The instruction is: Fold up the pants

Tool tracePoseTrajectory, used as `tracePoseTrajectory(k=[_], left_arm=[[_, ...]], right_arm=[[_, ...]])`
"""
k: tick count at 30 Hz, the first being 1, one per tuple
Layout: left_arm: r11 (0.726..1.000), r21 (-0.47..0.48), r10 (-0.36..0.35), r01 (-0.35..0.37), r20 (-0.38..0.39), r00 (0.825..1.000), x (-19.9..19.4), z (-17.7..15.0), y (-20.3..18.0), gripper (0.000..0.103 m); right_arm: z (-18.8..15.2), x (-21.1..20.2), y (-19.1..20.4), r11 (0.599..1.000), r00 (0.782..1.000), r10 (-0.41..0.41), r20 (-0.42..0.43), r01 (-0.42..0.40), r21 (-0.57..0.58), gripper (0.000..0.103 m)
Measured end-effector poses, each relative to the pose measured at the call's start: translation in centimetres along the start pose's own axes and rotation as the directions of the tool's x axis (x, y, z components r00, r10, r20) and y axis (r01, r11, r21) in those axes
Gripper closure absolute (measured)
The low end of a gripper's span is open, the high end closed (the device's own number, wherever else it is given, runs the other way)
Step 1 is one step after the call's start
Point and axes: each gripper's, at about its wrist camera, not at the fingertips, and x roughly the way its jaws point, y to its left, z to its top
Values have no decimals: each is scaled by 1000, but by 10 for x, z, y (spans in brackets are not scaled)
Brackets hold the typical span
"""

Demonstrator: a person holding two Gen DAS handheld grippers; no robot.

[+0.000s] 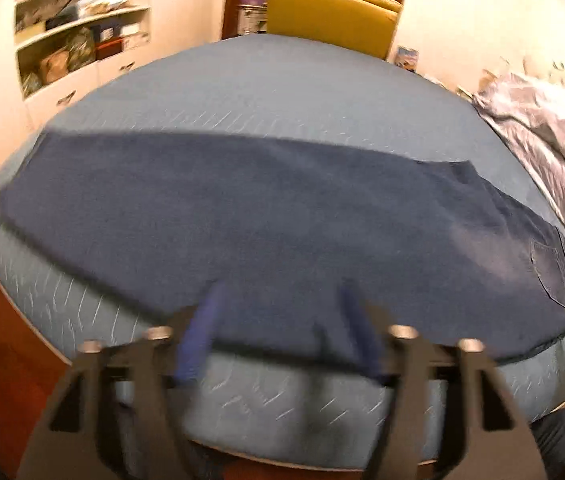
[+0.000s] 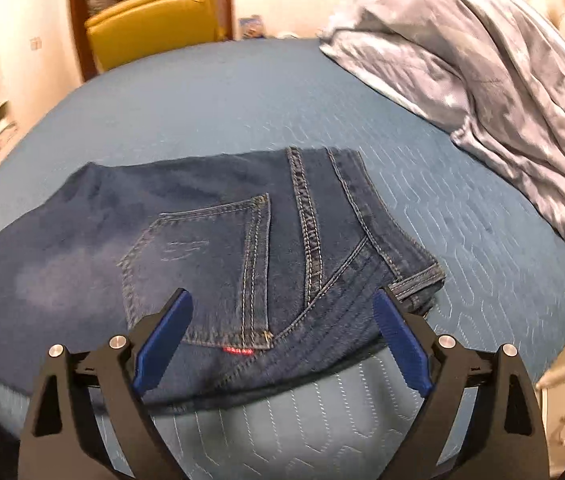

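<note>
- Left gripper (image 1: 278,320): blue fingers (image 1: 198,336) spread apart, nothing between them, hanging over the near edge of the jeans; view blurred.
- Right gripper (image 2: 282,336): fingers (image 2: 162,344) wide apart, clamped on nothing, poised above the waist end of the jeans; whether the tips touch the cloth, I cannot tell.
- Jeans (image 1: 242,216): dark blue, lying flat across the bed, folded lengthwise with one leg on the other. In the left view they run from 9 o'clock to 3 o'clock, waist toward 3.
- Back pocket (image 2: 210,264) faces up, just beyond the right gripper at 12 o'clock; a small red tag (image 2: 237,350) sits at the pocket's near corner. Waistband (image 2: 414,280) toward 2 o'clock.
- Bed (image 2: 242,100): blue quilted cover, jeans near its front edge.
- Grey blanket (image 2: 482,60): bunched up at 2 o'clock in the right view, well apart from the jeans.
- Yellow chair (image 1: 330,16): beyond the bed at 12 o'clock in the left view.
- Shelves (image 1: 78,28): at 10 o'clock, cluttered, contents too blurred to name.
</note>
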Motion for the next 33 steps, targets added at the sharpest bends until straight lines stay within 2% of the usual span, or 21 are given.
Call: tracePoseTrajectory(k=[2, 5, 7, 8, 9, 10, 11, 12, 14, 18, 20, 22, 23, 25, 26, 28, 31, 33], left_arm=[[997, 33, -74, 74, 11, 997, 1, 12, -22, 16], [980, 96, -178, 173, 45, 983, 5, 19, -60, 2], [969, 150, -199, 194, 18, 980, 15, 20, -90, 2], [969, 174, -184, 178, 17, 983, 19, 21, -99, 2], [972, 178, -162, 156, 15, 987, 23, 19, -106, 4], [967, 172, -190, 189, -7, 982, 30, 20, -110, 5], [967, 173, -184, 187, -29, 982, 36, 19, -112, 11], [973, 183, -135, 142, -50, 990, 44, 19, -112, 24], [978, 173, -100, 113, -83, 991, 59, 18, -100, 38], [979, 173, -88, 104, -98, 991, 69, 20, -68, 42], [983, 172, -51, 68, -99, 994, 71, 24, -51, 42], [982, 160, -83, 100, -112, 990, 72, 24, -38, 42], [979, 176, -79, 99, -113, 990, 71, 23, -38, 42], [972, 223, -54, 78, -113, 992, 71, 23, -43, 42], [972, 221, -54, 78, -114, 992, 71, 23, -42, 42], [979, 180, -76, 97, -118, 990, 73, 24, -38, 41], [979, 186, -61, 82, -115, 991, 76, 24, -41, 40], [979, 192, -50, 71, -112, 992, 80, 26, -50, 40]], right_arm=[[-2, 3, 10, 1000, 999, 3, 32, -2, -28, 15], [-3, 16, 17, 999, 999, 37, -6, -37, -4, 14], [-4, 23, 19, 999, 999, 53, -9, -53, -7, 14], [-5, 30, 20, 1000, 999, 18, -35, -18, -20, 14], [-6, 37, 20, 1000, 998, 0, -64, -1, -26, 14], [-9, 43, 19, 999, 996, -1, -93, -2, -36, 14], [-13, 47, 17, 999, 995, 10, -97, -14, -43, 14], [-16, 46, 15, 999, 997, 18, -81, -22, -50, 14], [-21, 45, 18, 996, 998, 9, -62, -15, -88, 14], [-28, 48, 14, 998, 999, 26, -46, -29, -62, 13], [-31, 48, 12, 998, 998, 35, -42, -37, -42, 12], [-30, 48, 12, 998, 998, 37, -45, -40, -47, 12], [-26, 46, 12, 998, 998, 41, -56, -44, -50, 12], [-10, 35, 12, 993, 993, 104, -63, -107, -52, 18], [3, 27, 15, 987, 989, 140, -42, -143, -67, 19], [31, 20, 29, 976, 987, 159, -4, -158, -148, 19], [77, 34, 58, 951, 980, 196, 13, -187, -245, 19], [104, 65, 82, 918, 975, 224, -9, -214, -334, 20]])
